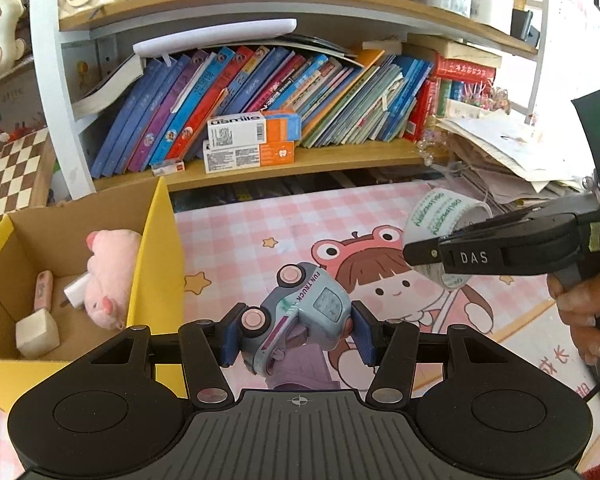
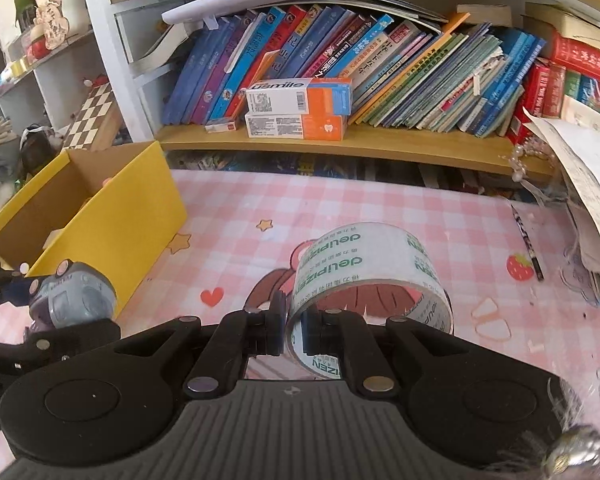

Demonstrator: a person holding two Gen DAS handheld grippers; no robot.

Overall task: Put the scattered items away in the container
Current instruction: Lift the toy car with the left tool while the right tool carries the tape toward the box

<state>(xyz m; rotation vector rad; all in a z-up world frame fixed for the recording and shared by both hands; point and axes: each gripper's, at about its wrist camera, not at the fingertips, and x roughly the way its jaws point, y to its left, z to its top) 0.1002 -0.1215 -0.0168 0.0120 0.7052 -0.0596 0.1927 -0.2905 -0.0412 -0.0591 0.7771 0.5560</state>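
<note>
My left gripper (image 1: 298,330) is shut on a grey-blue toy car (image 1: 300,312) with pink wheels, held tilted above the pink desk mat, just right of the yellow cardboard box (image 1: 156,240). The car also shows in the right wrist view (image 2: 74,300). The box holds a pink plush pig (image 1: 110,276), a white block (image 1: 36,334), a pink stick and a white plug. My right gripper (image 2: 293,328) is shut on the wall of a clear tape roll (image 2: 364,276) with green print, held above the mat. It shows in the left wrist view (image 1: 440,236) at the right.
A pink checked desk mat (image 2: 380,208) with a cartoon girl covers the desk. A low shelf of leaning books and toothpaste boxes (image 1: 252,142) runs along the back. Stacked papers (image 2: 580,184) sit at the right, with a pencil (image 2: 528,244) on the mat. A chessboard (image 1: 12,172) leans at the left.
</note>
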